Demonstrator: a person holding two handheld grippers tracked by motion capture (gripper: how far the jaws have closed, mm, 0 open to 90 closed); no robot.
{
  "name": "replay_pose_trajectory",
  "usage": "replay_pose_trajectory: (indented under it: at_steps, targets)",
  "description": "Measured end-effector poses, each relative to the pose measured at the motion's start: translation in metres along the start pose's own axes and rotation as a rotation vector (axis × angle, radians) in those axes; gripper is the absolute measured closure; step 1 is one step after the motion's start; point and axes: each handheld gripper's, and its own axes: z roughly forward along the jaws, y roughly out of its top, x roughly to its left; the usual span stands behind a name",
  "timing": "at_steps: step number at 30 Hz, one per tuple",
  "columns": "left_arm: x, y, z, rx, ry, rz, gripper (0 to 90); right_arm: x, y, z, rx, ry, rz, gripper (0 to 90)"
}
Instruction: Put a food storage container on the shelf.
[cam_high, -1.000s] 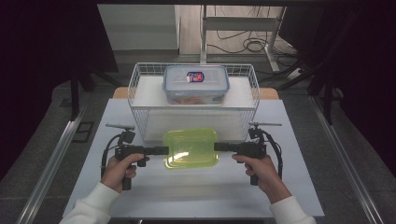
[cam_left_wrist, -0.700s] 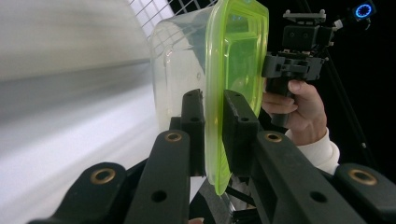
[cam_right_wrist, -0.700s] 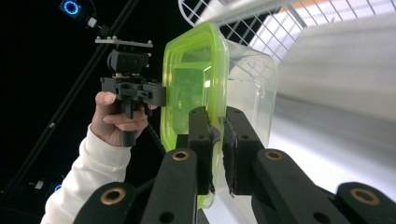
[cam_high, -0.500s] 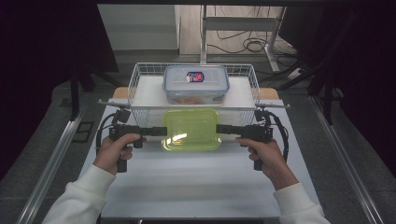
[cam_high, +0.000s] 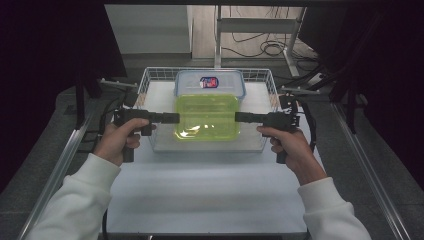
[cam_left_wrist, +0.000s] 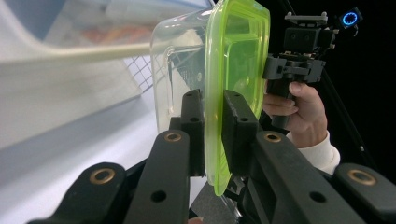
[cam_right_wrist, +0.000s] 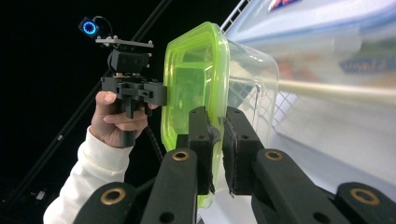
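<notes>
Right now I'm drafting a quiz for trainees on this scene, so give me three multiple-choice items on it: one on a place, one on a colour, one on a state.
1. Where is the clear plastic container with the lime-green lid?
A. held over the white wire basket
B. on the floor
C. stacked under the basket

2. What colour is the rim of the clear lidded box inside the basket?
A. red
B. blue
C. yellow

3. How do the left hand-held gripper and the right hand-held gripper stand?
A. both wide open, apart from the container
B. one clamped, one idle
C. both clamped on the lid's edges

Answers: 1 A, the high view shows it carried above the basket; 2 B, its rim reads blue from above; 3 C, each gripper view shows jaws pinching the green rim.
</notes>
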Motion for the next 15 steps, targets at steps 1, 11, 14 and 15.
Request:
replay_pose_trajectory:
  at_steps: [1, 11, 14, 15]
  targets:
    - [-0.001, 0.004, 0.000, -0.002, -0.002, -0.004, 80.3, 0.000, 0.003, 0.000, 0.000, 0.000, 0.000, 82.0]
    - [-0.005, 0.047, 0.000, 0.004, 0.014, -0.007, 80.5, 0.005, 0.044, -0.001, -0.010, -0.012, -0.007, 82.0]
    - [-0.003, 0.060, 0.002, 0.008, 0.019, -0.013, 80.7, 0.002, 0.056, 0.001, -0.013, -0.019, -0.003, 82.0]
    - [-0.002, 0.064, 0.002, 0.009, 0.018, -0.013, 80.7, 0.001, 0.060, 0.001, -0.013, -0.020, -0.002, 82.0]
